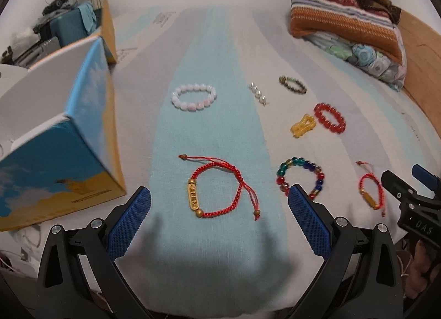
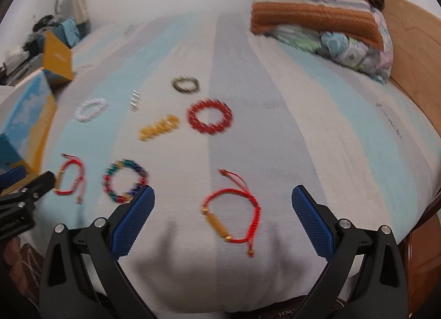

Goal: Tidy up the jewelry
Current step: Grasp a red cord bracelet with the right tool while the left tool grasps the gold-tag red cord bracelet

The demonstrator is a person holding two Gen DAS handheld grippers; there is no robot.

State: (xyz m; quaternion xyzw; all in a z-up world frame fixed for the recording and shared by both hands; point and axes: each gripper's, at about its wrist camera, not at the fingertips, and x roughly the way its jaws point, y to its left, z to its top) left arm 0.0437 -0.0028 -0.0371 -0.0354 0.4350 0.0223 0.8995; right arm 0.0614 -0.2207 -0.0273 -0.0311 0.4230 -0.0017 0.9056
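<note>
Several bracelets lie on a striped bed sheet [image 1: 220,43]. My left gripper [image 1: 219,200] is open and empty, its jaws either side of a red cord bracelet with a gold tube [image 1: 217,195]. A multicoloured bead bracelet [image 1: 300,178] lies to its right. My right gripper [image 2: 223,200] is open and empty over a second red cord bracelet [image 2: 231,217], also seen in the left wrist view [image 1: 372,189]. Farther off lie a white bead bracelet [image 1: 193,97], pearl beads [image 1: 257,93], a dark bead bracelet [image 1: 292,84], a red bead bracelet [image 1: 329,118] and a yellow bead bracelet [image 1: 303,126].
A blue and yellow open box [image 1: 63,153] stands on the bed at the left. Striped pillows [image 1: 341,18] and folded bedding sit at the far right by a wooden bed frame [image 1: 421,65]. Luggage and clutter [image 1: 63,27] stand beyond the bed's left edge.
</note>
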